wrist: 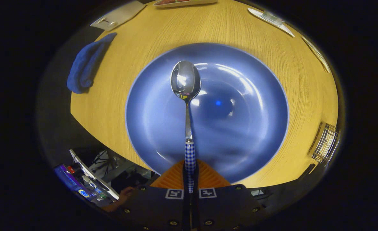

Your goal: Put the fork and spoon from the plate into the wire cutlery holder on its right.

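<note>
Spoon [186,80] gripped by its checked handle in the closed gripper [189,175], held over the blue plate [256,128]; next, a carry right to the wire holder [327,142], lowering it in.

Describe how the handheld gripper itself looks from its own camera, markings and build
The gripper has a dark, flat body studded with small round screws. Two square black-and-white tag markers sit side by side near its front edge. Its two fingers are ribbed with fine parallel ridges and taper forward like a wedge.
</note>
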{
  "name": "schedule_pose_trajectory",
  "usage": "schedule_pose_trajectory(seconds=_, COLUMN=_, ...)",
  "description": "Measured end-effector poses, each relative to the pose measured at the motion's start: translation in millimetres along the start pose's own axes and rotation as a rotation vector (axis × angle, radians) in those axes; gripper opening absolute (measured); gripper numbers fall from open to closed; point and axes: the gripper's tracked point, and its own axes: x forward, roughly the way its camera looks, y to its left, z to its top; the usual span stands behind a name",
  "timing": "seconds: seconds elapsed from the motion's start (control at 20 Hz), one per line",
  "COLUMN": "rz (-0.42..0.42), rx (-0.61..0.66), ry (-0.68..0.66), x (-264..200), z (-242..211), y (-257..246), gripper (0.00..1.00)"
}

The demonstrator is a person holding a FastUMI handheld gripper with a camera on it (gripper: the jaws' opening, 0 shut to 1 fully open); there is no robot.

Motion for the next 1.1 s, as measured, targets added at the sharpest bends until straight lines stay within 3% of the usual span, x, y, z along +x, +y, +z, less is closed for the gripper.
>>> schedule_pose_trajectory(seconds=0.35, rz=0.025, rx=-0.131, ry=0.039, x=-23, z=5, y=-16, gripper=0.03)
schedule_pose_trajectory(seconds=0.8, rz=0.020, rx=-0.139, ry=0.176, x=-88, z=-50, y=-82, gripper=0.03)
schedule_pose_trajectory(seconds=1.1, rz=-0.008, rx=-0.096, ry=0.191, x=-120, z=-85, y=-129, gripper=0.03)
